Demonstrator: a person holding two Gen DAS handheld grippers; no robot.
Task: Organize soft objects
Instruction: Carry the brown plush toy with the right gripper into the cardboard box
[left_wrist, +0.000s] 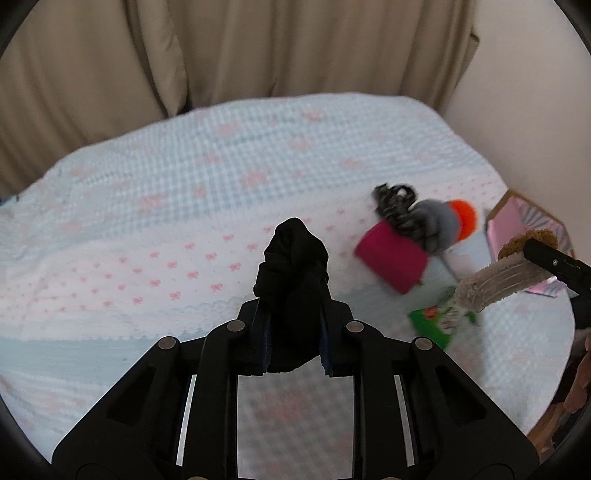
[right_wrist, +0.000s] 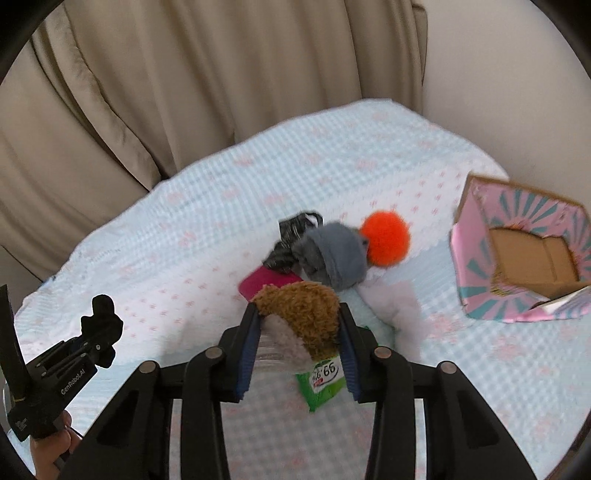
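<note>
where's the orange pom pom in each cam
Left wrist: the orange pom pom lies right of centre on the bed, behind the grey sock.
Right wrist: the pom pom lies just above centre, right of the grey sock.
Shared landmark: the pink box to its right.

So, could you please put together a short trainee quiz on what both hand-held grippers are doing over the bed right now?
1. True or false: the left hand-held gripper is shut on a black cloth.
2. Multiple choice: the right hand-held gripper holds A) the orange pom-pom, B) a brown and beige fuzzy sock, C) the green packet.
3. Fill in: the pink box lies on the bedspread, with its open side showing bare ____ inside.

Key: 1 true; 2 B; 3 cardboard.
</note>
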